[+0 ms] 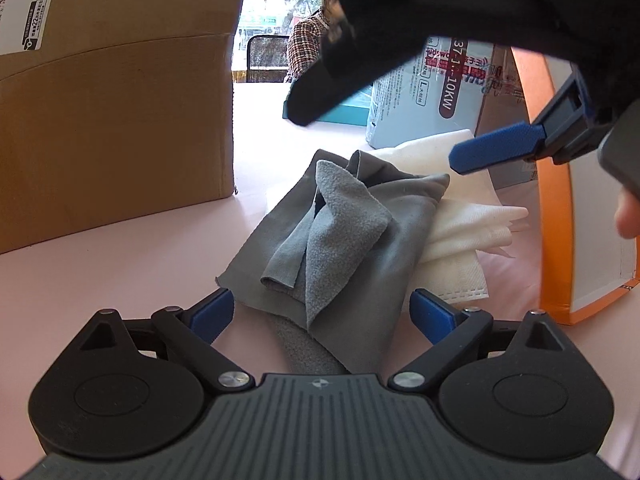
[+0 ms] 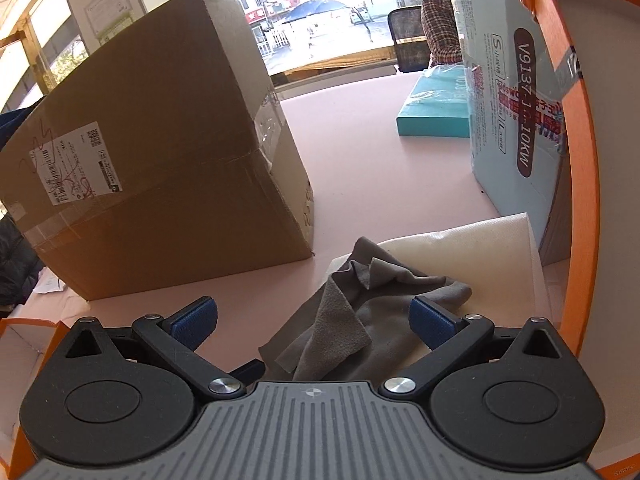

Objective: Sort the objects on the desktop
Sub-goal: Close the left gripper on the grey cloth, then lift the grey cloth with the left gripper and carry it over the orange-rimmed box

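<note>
A crumpled grey cloth (image 1: 340, 240) lies on the pink tabletop, partly over a white folded cloth (image 1: 460, 236). My left gripper (image 1: 322, 314) is open, low over the table, with the cloth's near end between its blue fingers. The right gripper hangs above the cloths at upper right in the left wrist view; one of its blue fingertips (image 1: 496, 146) shows there. In the right wrist view the grey cloth (image 2: 360, 320) lies under my right gripper (image 2: 314, 318), which is open and holds nothing. The white cloth (image 2: 480, 248) shows behind it.
A big cardboard box (image 1: 112, 112) stands left of the cloths. An orange-edged white box (image 1: 560, 240) walls the right side. A pale blue carton (image 2: 516, 120) and a flat teal box (image 2: 436, 108) sit behind. A person in a checked top (image 2: 440, 24) is far back.
</note>
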The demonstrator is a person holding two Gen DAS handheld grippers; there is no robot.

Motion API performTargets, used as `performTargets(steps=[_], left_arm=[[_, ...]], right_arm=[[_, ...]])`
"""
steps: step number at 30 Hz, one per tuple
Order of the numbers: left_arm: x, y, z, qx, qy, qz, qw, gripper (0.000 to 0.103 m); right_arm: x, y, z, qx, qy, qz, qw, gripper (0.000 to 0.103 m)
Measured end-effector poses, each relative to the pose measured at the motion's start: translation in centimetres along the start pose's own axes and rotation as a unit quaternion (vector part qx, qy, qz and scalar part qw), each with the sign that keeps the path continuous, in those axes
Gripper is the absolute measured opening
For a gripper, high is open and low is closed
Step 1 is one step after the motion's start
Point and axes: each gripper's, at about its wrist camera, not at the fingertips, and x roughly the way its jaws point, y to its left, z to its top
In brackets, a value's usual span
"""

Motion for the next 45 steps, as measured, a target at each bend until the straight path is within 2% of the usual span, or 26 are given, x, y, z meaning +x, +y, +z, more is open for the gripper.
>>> performTargets(steps=[2, 4, 6, 9, 14, 17, 19, 20, 22, 25, 26, 28, 34, 38, 42, 45], left_arm=[[0.1, 0.0, 0.0, -0.002, 0.002, 0.001, 1.0000, 0.094], [0.2, 0.1, 0.1, -0.004, 0.005, 0.002, 1.0000, 0.094], [0.2, 0.2, 0.1, -0.006, 0.007, 0.003, 1.0000, 0.094], [0.1, 0.2, 0.0, -0.006, 0.007, 0.006, 0.9999, 0.092], [-0.2, 0.5, -0.2, -0.015, 0.004, 0.013, 0.9998, 0.076], [-0.6, 0.9, -0.4, -0.022, 0.000, 0.019, 0.9996, 0.058], [-0.8, 1.0, -0.5, -0.022, 0.000, 0.027, 0.9994, 0.041], [-0.8, 1.0, -0.6, -0.022, 0.000, 0.032, 0.9993, 0.037], [-0.9, 1.0, -0.6, -0.024, 0.000, 0.036, 0.9991, 0.019], [-1.0, 1.1, -0.4, -0.028, 0.000, 0.037, 0.9989, 0.011], [-1.1, 1.1, -0.4, -0.027, -0.001, 0.037, 0.9989, 0.009], [-1.5, 1.0, -0.3, -0.020, -0.009, 0.042, 0.9989, 0.007], [-2.7, 0.6, 0.3, -0.005, -0.036, 0.048, 0.9982, 0.005], [-3.6, 0.8, 0.2, -0.001, -0.037, 0.054, 0.9979, 0.005], [-5.1, 1.2, 0.4, 0.002, -0.016, 0.023, 0.9996, 0.005], [-6.3, 1.1, 0.6, 0.016, -0.028, 0.042, 0.9986, 0.005]], right_arm=[[0.3, 0.2, 0.0, -0.014, 0.002, -0.024, 1.000, 0.103], [1.3, -0.3, -0.1, -0.016, 0.024, -0.056, 0.998, 0.100], [2.2, -1.0, -0.1, -0.003, 0.041, -0.067, 0.997, 0.100], [3.9, -1.2, -0.2, -0.035, 0.053, -0.110, 0.992, 0.100], [5.2, -4.0, 0.1, 0.012, 0.055, -0.074, 0.996, 0.100], [5.3, -4.6, 0.2, 0.003, 0.042, -0.070, 0.997, 0.088], [5.3, -4.8, 0.2, -0.003, 0.034, -0.076, 0.996, 0.071], [5.4, -4.8, 0.2, -0.007, 0.031, -0.081, 0.996, 0.065], [5.4, -4.8, 0.3, -0.013, 0.024, -0.089, 0.996, 0.048], [5.1, -5.1, 0.5, -0.013, 0.016, -0.088, 0.996, 0.033], [4.9, -5.1, 0.6, -0.011, 0.014, -0.087, 0.996, 0.032], [4.5, -5.0, 0.7, -0.013, 0.007, -0.086, 0.996, 0.023], [3.4, -3.9, 0.6, -0.038, -0.022, -0.079, 0.996, 0.010], [2.4, -3.3, 0.6, -0.047, -0.042, -0.063, 0.996, 0.009], [1.2, -2.7, 0.8, -0.051, -0.063, -0.038, 0.996, 0.008], [0.2, -1.9, 0.9, -0.054, -0.072, -0.017, 0.996, 0.008]])
